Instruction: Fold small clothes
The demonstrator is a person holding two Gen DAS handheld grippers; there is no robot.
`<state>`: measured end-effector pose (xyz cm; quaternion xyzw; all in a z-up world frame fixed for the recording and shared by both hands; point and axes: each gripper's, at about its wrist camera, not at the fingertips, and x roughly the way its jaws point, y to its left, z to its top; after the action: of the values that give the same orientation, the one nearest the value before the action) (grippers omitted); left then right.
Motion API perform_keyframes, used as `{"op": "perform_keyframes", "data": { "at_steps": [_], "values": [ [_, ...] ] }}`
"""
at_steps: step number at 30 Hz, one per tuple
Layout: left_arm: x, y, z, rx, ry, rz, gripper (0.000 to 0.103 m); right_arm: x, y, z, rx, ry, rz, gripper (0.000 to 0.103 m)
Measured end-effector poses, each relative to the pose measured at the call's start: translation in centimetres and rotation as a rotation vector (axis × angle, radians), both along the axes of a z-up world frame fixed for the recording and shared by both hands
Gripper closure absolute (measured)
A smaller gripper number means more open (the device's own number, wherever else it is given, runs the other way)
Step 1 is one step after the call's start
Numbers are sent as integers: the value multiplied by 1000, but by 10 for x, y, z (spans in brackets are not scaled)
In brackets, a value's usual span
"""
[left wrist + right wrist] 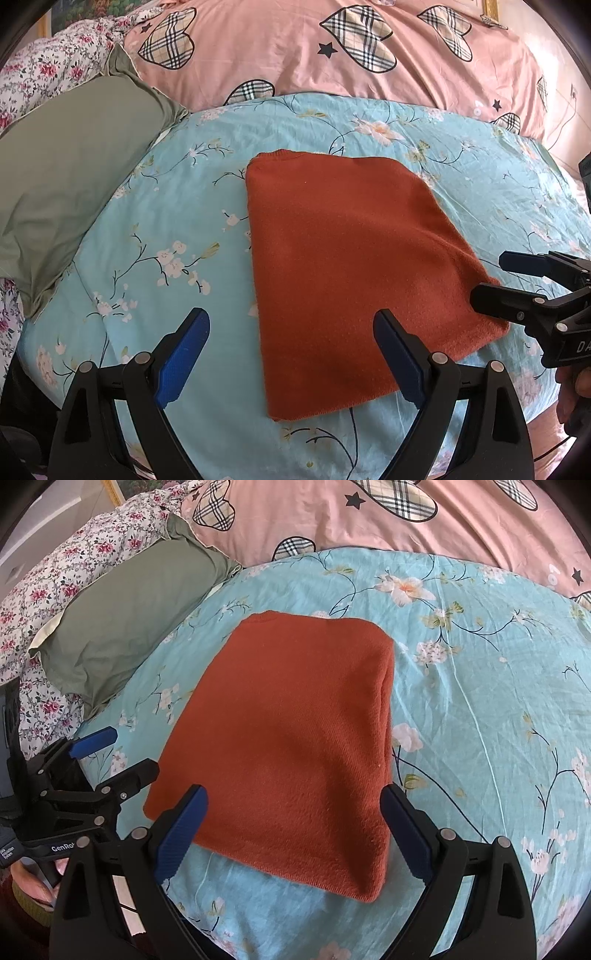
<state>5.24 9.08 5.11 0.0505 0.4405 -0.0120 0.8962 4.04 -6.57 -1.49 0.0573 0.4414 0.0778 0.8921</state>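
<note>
Looking across from the left: rumpled white bedding with small red flowers (55,590) at the far edge, then a plain sage-green pillow (66,177) lying on the pale turquoise bedsheet printed with blossom branches (166,240). Behind all that, a pink duvet with plaid hearts and little black stars (295,55).

Moving toward the middle, the left gripper (291,356) with black arms and blue ribbed pads. Jaws spread wide, nothing between them, hanging over the near left part of the garment.

Dead centre on the sheet: the rust-orange knitted garment (343,266), already folded into a neat rectangle, flat, with the stacked layers visible along its right edge in the right wrist view. No sleeves or loose bits sticking out that can be seen.

Further right, the right gripper (293,827), same build, also gaping open and empty, poised above the garment's near edge. From the left camera, seen just beside the near right corner of the cloth; touching or not, hard to say.

Judging by all this, probably sitting between folds, or right at the end. If one more fold is wanted, next move calls for both grippers dropping to the near hem, pinching a corner each through all layers, then carrying it up and over toward the far edge evenly. Otherwise, done with this piece.
</note>
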Motion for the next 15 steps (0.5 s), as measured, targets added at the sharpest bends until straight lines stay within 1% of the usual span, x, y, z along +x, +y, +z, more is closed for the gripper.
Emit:
{"op": "perform_keyframes", "data": {
  "at_steps": [15],
  "values": [
    [-7,2,4,-16,-8,-3,12,-11,6,3,-13,-14,8,9]
  ]
}}
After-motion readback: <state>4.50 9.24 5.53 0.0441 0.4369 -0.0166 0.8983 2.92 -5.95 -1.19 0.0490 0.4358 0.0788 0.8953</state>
